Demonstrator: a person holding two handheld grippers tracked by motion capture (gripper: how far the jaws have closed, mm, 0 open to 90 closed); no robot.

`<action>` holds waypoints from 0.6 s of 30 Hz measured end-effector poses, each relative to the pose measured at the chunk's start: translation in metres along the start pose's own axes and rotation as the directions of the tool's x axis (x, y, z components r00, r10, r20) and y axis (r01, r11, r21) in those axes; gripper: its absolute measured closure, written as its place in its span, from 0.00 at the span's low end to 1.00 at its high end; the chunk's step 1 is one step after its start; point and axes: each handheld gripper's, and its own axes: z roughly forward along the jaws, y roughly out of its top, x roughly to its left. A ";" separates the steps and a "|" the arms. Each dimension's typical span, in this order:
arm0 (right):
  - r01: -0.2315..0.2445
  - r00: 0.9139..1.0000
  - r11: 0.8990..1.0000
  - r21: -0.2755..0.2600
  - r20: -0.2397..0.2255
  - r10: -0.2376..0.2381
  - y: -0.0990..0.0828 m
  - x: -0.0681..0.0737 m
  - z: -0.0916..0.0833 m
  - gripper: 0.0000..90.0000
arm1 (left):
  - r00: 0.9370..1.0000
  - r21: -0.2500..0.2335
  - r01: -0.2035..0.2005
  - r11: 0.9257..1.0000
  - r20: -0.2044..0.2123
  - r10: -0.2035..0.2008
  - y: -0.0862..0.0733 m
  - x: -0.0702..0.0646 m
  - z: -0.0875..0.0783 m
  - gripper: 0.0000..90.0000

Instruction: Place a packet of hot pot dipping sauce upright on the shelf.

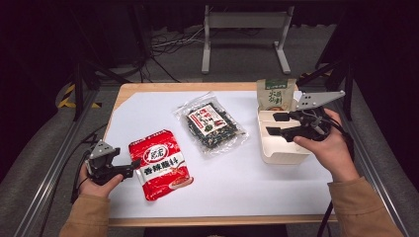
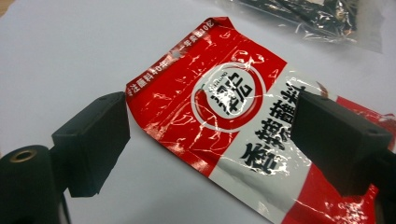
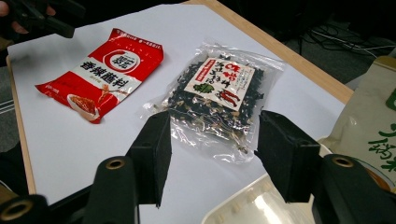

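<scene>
High view first: the red packet (image 1: 160,164) lies flat on the white sheet (image 1: 237,182), in its near left part. The left gripper (image 1: 132,167) is just beside the packet's left edge, with its tips at the edge. From the left gripper view, its jaws are spread wide, one on each side of the packet's (image 2: 233,121) upper corner, and I see no pad pressing on it. The clear bag of dark snack (image 1: 211,124) lies near the middle of the sheet, apart from the red packet. The right gripper (image 1: 274,124) hangs over the white tray (image 1: 281,153) at the right side, with jaws spread and nothing between them. A green pouch (image 1: 274,95) stands at the tray's far end.
</scene>
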 end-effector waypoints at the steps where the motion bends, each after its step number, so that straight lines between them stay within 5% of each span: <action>1: -0.005 1.000 1.000 -0.002 -0.004 0.005 -0.001 0.000 0.000 0.50 | 1.000 -0.002 0.005 1.000 -0.003 -0.005 0.002 0.003 0.002 0.14; 10: -0.027 0.999 0.999 -0.047 -0.049 0.025 -0.009 0.006 0.007 0.48 | 0.996 -0.051 0.087 0.995 -0.027 -0.089 0.013 0.019 0.009 0.13; 18: -0.055 0.996 0.995 -0.078 -0.078 0.049 -0.017 0.011 0.015 0.48 | 0.994 -0.064 0.094 0.994 -0.056 -0.098 0.024 0.028 0.023 0.16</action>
